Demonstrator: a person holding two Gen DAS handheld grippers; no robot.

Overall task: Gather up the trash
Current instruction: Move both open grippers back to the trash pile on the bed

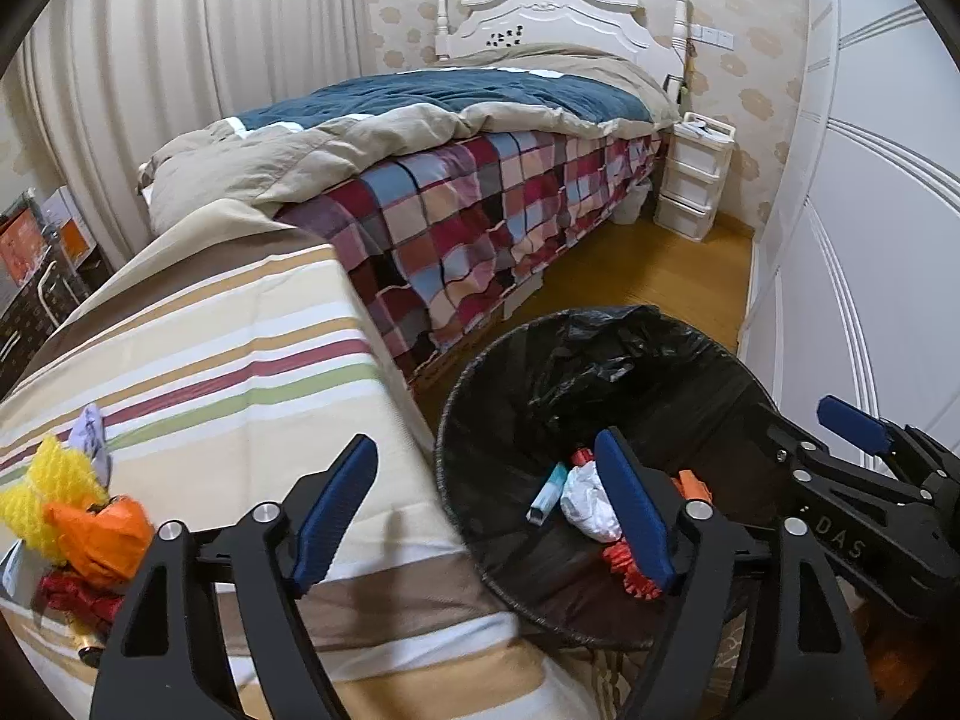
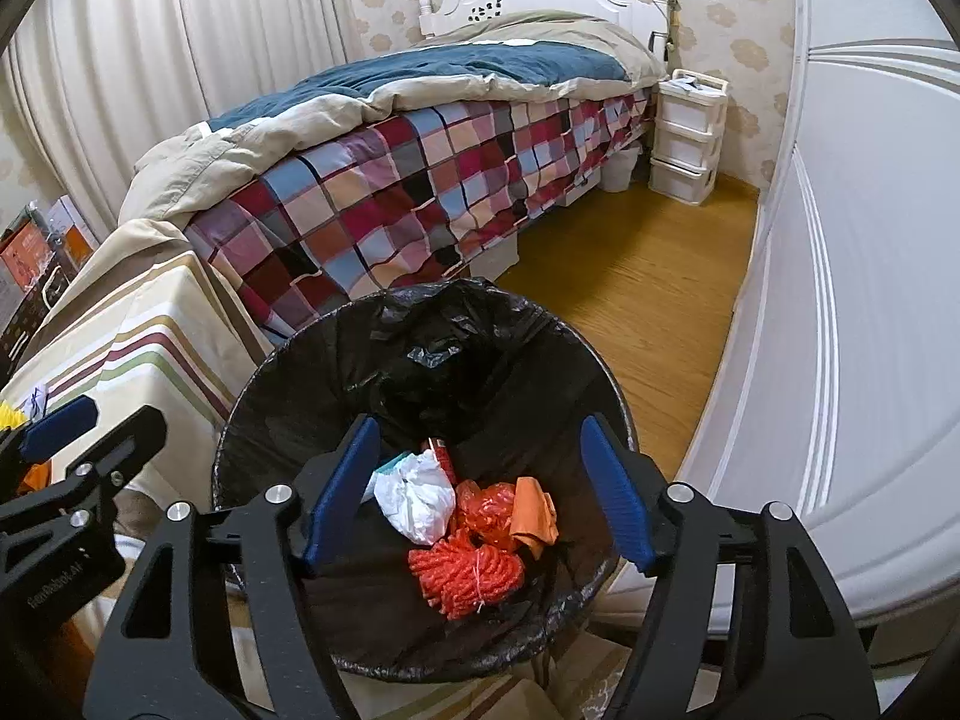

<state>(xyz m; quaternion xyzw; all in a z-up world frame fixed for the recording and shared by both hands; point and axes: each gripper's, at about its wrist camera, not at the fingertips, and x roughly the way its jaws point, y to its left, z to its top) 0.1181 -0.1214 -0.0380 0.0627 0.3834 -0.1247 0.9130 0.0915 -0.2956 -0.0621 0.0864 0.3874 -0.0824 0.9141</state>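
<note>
We found the collected trash lying at the bottom of the trash bin (image 2: pixel 420 360), a round bin lined with a black bag that stood on the wooden floor (image 2: pixel 648 276) just beside the striped surface (image 1: pixel 240 372). In the bin we noted a crumpled white wrapper (image 2: pixel 420 495), a small tube (image 1: pixel 547 495) partly under it, a red net bundle (image 2: pixel 465 576), a red plastic piece (image 2: pixel 489 507) and an orange scrap (image 2: pixel 534 510), all touching one another.

We held the right gripper (image 2: pixel 480 492) above the bin mouth with its jaws standing wide apart and nothing between the blue pads. We held the left gripper (image 1: pixel 492 516) over the edge where the surface meets the bin, jaws likewise wide and empty; its right finger hung over the bin, its left finger over the cloth.

More trash remained on the surface at its near left corner: a yellow net (image 1: pixel 45 489), an orange wrapper (image 1: pixel 99 531), a dark red item (image 1: pixel 72 594) and a pale crumpled scrap (image 1: pixel 90 435), grouped close together.

Beyond the bin stood the bed (image 2: pixel 390 180) with a checked blanket, and a white drawer unit (image 2: pixel 687 138) near the headboard.
</note>
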